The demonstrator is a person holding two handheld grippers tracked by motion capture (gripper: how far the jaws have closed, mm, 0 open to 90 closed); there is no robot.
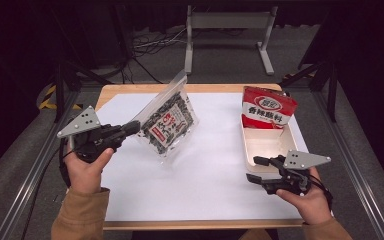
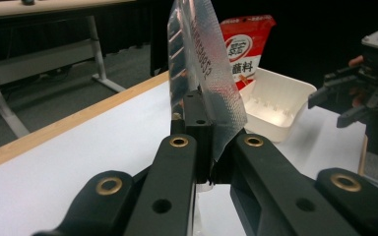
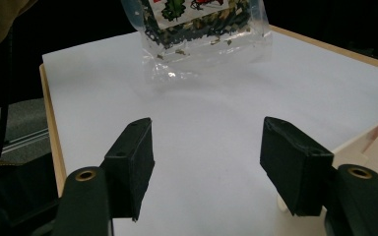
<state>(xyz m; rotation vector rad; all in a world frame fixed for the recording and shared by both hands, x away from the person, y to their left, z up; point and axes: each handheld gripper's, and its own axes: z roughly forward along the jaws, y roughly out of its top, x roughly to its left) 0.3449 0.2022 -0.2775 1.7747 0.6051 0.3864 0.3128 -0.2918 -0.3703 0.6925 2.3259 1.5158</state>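
Our left gripper [image 1: 132,128] pinches the clear snack bag [image 1: 169,122] by its edge, hanging it clear of the table; our right gripper [image 1: 256,169], jaws apart, waits beside the white tray [image 1: 265,145]. We should carry the bag level, lowering it beside the red packet [image 1: 268,107].

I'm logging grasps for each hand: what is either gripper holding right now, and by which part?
The left gripper pinches the clear snack bag by its side edge, lifted off the table. The right gripper is open, holding nothing.
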